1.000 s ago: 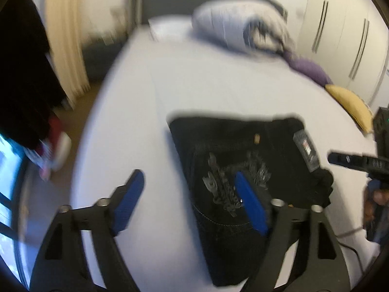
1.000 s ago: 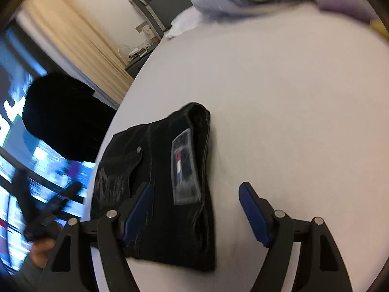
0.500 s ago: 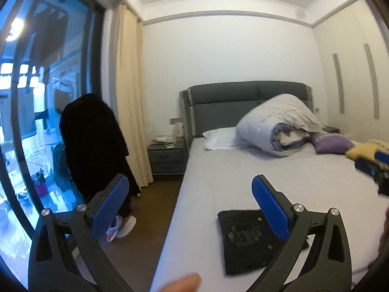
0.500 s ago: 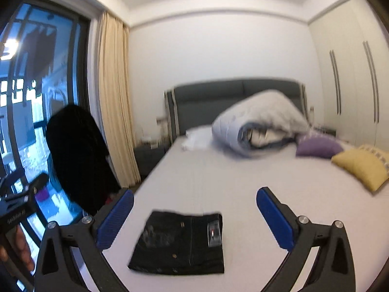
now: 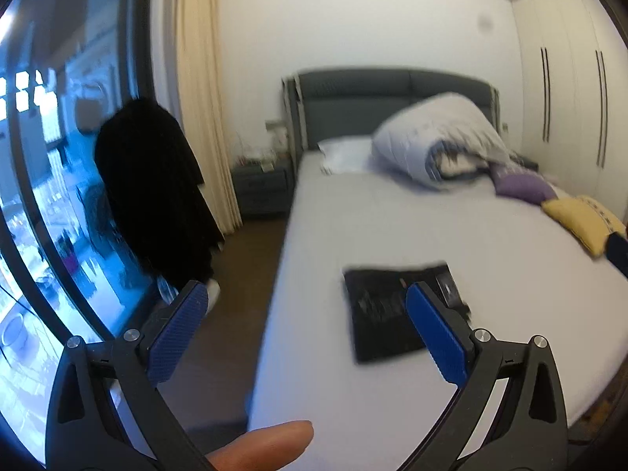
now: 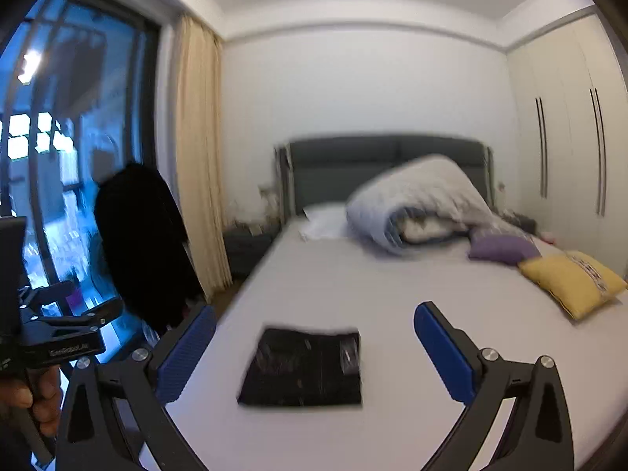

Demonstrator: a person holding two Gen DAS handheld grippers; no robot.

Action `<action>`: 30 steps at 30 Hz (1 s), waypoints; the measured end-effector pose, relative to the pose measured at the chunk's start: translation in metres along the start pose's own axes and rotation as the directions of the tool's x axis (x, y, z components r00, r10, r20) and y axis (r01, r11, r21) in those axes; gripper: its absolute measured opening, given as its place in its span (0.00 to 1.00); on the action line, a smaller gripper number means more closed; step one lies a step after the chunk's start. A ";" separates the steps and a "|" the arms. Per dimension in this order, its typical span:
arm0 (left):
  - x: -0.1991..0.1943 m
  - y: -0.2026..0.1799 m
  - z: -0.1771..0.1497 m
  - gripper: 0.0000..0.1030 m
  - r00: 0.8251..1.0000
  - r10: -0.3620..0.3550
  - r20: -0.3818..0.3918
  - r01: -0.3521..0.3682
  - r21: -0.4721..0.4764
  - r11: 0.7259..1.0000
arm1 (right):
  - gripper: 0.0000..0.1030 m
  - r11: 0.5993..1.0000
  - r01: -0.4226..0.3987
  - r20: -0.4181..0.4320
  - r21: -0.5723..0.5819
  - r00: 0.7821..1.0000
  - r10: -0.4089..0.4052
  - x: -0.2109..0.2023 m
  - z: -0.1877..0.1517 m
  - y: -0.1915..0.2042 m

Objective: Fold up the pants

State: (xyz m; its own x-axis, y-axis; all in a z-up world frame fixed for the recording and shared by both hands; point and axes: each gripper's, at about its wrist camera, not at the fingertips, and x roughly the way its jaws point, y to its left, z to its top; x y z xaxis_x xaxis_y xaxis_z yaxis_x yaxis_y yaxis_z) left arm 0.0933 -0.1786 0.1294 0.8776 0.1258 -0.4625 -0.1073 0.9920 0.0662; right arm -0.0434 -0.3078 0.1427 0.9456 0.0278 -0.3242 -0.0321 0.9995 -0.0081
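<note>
The black pants (image 5: pixel 386 314) lie folded into a small flat rectangle on the white bed (image 5: pixel 451 227), near its left edge and towards the foot. They show again in the right wrist view, pants (image 6: pixel 302 369), with a label on their right side. My left gripper (image 5: pixel 305 288) is held back from the bed, open wide and empty. My right gripper (image 6: pixel 314 310) is also open wide and empty, well short of the pants. Neither touches the cloth. A fingertip of the person (image 5: pixel 267 443) shows at the bottom.
A rolled duvet (image 6: pixel 416 204), white pillow (image 6: pixel 325 221), purple cushion (image 6: pixel 502 249) and yellow cushion (image 6: pixel 573 280) lie by the headboard. A black coat (image 6: pixel 141 243) hangs left of the bed, by the curtain and window. Wardrobes (image 6: pixel 569 149) line the right wall.
Both grippers have opened wider and drawn back and up from the folded pants, which now look small and far off. The pants stay flat on the bed.
</note>
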 end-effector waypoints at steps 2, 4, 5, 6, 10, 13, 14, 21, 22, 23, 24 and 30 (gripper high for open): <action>0.003 -0.005 -0.013 1.00 0.997 -0.032 -0.074 0.031 -0.008 0.999 | 1.00 0.999 -0.012 -0.040 0.037 0.999 0.013 0.000 -0.005 0.000; 0.010 -0.011 -0.027 1.00 0.990 -0.049 -0.135 0.049 -0.004 0.999 | 1.00 0.997 -0.021 -0.075 0.078 0.997 0.027 0.001 -0.011 0.000; 0.013 -0.015 -0.035 1.00 0.985 -0.054 -0.162 0.055 -0.001 0.998 | 1.00 0.996 0.004 -0.111 0.093 0.994 0.006 0.004 -0.013 0.001; 0.018 -0.016 -0.039 1.00 0.980 -0.059 -0.188 0.060 -0.002 0.998 | 1.00 0.995 0.024 -0.130 0.096 0.991 -0.012 0.006 -0.015 0.002; 0.031 -0.021 -0.057 1.00 0.970 -0.065 -0.234 0.065 -0.009 0.998 | 1.00 0.994 0.085 -0.175 0.073 0.982 -0.071 0.009 -0.021 0.008; 0.037 -0.022 -0.059 1.00 0.967 -0.066 -0.246 0.066 -0.009 0.998 | 1.00 0.992 0.114 -0.207 0.060 0.973 -0.099 0.014 -0.024 0.011; 0.039 -0.022 -0.060 1.00 0.966 -0.066 -0.250 0.065 -0.012 0.998 | 1.00 0.991 0.120 -0.219 0.054 0.970 -0.105 0.017 -0.025 0.012; 0.053 -0.019 -0.062 1.00 0.958 -0.077 -0.277 0.072 -0.029 0.997 | 1.00 0.993 0.110 -0.256 0.053 0.962 -0.093 0.025 -0.031 0.016; 0.052 -0.018 -0.062 1.00 0.957 -0.078 -0.279 0.073 -0.030 0.997 | 1.00 0.993 0.109 -0.260 0.053 0.961 -0.092 0.026 -0.032 0.016; 0.052 -0.017 -0.061 1.00 0.957 -0.079 -0.280 0.073 -0.031 0.997 | 1.00 0.993 0.109 -0.264 0.053 0.960 -0.091 0.027 -0.032 0.016; 0.053 -0.017 -0.061 1.00 0.957 -0.078 -0.280 0.072 -0.031 0.997 | 1.00 0.993 0.109 -0.266 0.051 0.960 -0.091 0.027 -0.032 0.017; 0.058 -0.017 -0.062 1.00 0.954 -0.083 -0.287 0.077 -0.035 0.996 | 1.00 0.993 0.110 -0.278 0.038 0.956 -0.095 0.031 -0.034 0.020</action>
State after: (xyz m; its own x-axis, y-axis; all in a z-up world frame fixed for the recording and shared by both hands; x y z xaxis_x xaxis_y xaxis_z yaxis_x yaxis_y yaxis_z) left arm 0.1170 -0.1872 0.0472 0.7123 0.0396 -0.7007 -0.0562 0.9984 -0.0006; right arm -0.0255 -0.2878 0.1002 0.8170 -0.0734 -0.5719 0.0840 0.9964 -0.0079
